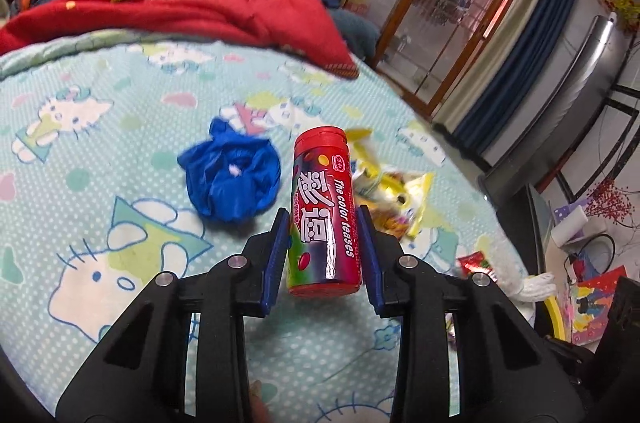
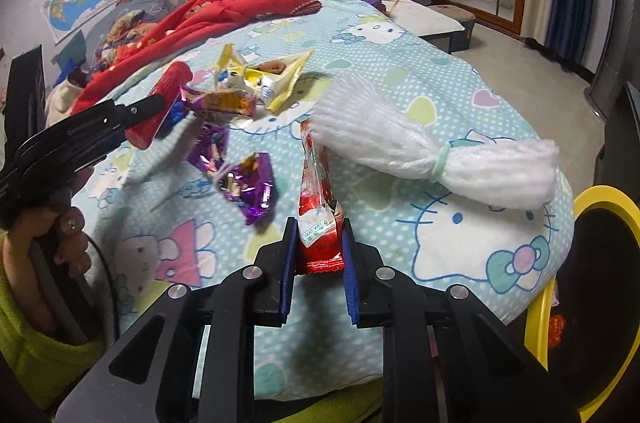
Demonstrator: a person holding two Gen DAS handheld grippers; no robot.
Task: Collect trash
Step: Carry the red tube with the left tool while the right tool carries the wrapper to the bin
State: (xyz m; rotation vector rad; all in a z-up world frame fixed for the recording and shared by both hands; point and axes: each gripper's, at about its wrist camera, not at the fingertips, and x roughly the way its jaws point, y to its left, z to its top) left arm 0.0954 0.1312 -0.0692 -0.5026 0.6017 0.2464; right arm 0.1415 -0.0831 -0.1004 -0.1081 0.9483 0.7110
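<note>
On the bed (image 2: 440,95) the wrappers (image 2: 248,183) lie left of the snack packet (image 2: 318,207); the yarn bundle (image 2: 420,147) lies right.

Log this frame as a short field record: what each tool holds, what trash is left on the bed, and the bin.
left tool: shut on red candy tube
right tool: shut on red wrapper
loose trash: blue crumpled bag; yellow wrappers; purple wrappers
other on bed: white yarn bundle; red blanket
bin: yellow-rimmed bin at bed edge
</note>
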